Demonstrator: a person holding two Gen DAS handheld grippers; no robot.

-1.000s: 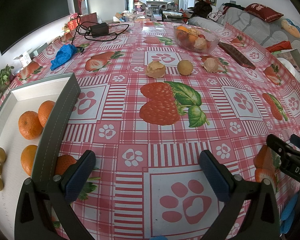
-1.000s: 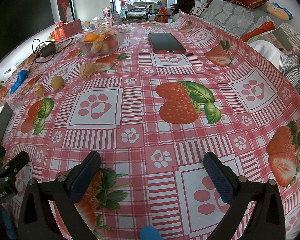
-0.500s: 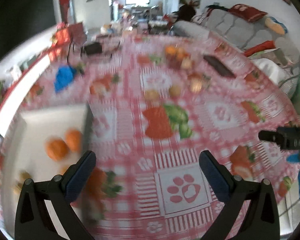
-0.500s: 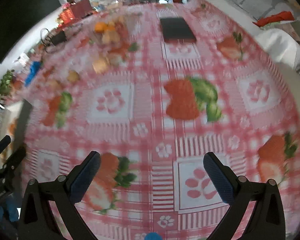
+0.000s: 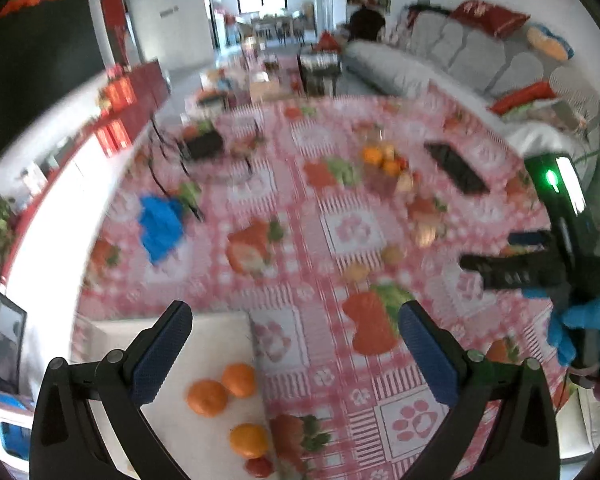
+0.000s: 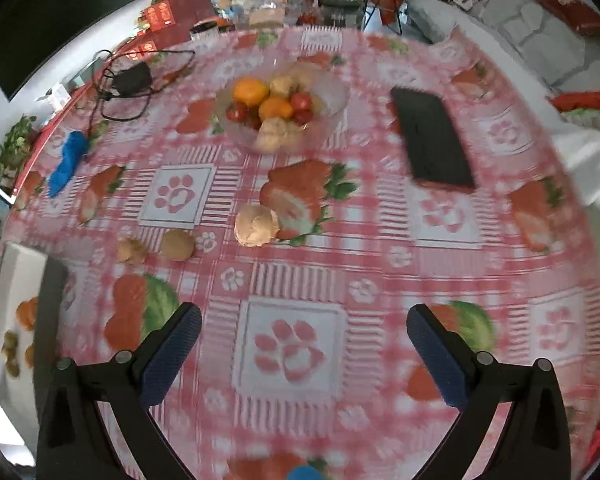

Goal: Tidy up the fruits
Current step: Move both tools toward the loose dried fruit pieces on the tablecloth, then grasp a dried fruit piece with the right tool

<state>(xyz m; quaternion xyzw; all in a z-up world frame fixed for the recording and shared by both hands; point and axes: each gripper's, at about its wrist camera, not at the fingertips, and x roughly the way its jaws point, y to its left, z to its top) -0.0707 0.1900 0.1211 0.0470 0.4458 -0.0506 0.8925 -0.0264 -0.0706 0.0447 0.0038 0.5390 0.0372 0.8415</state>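
Both grippers, left [image 5: 296,346] & right [image 6: 304,350], held above the red-checked strawberry tablecloth [image 6: 300,280], fingers wide apart, empty. Clear glass fruit bowl [image 6: 332,96] mid-table; three tan fruits [image 6: 257,225] just in front; oranges [image 5: 206,397] in white tray [image 5: 216,332] far left of the bowl.

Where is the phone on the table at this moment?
In the right wrist view, the phone lies flat on the tablecloth in the upper right, just to the right of the glass fruit bowl.
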